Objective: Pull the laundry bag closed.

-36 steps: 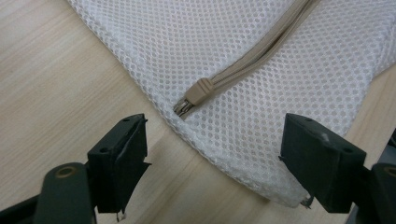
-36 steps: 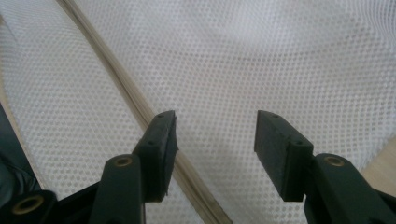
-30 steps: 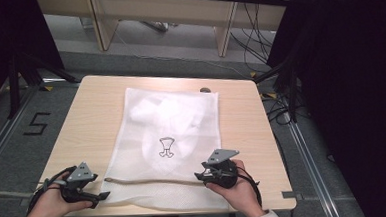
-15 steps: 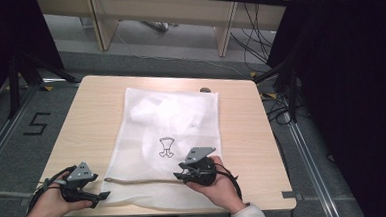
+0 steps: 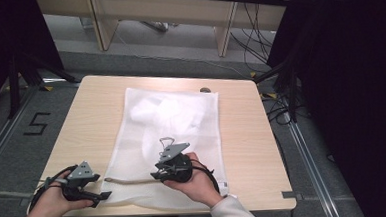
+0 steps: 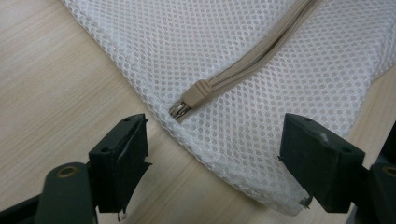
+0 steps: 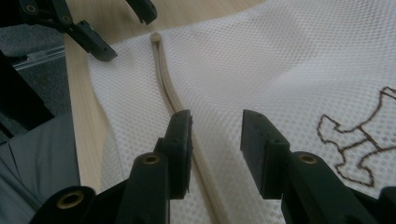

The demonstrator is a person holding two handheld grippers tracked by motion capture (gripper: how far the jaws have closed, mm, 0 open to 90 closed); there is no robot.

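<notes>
Zipper (image 5: 130, 180) on mesh bag (image 5: 181, 119) looks shut. Left gripper (image 6: 212, 154) wide open at slider (image 6: 194, 94), gripping nothing. Right gripper (image 7: 215, 140) half-open, jaws just closing, above zipper mid-run, seemingly empty. Unzipping not begun.

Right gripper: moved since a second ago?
Yes. The right gripper slid left along the mesh bag's near edge, from the bag's right corner to under its printed logo; its jaws were closing.

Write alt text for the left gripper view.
The corner of a white mesh laundry bag lies on a light wooden table, with a closed beige zipper ending in a tan stopper near the bag's edge. The two black jaws of the left tongs stand wide open on either side of that corner, not touching it.
</notes>
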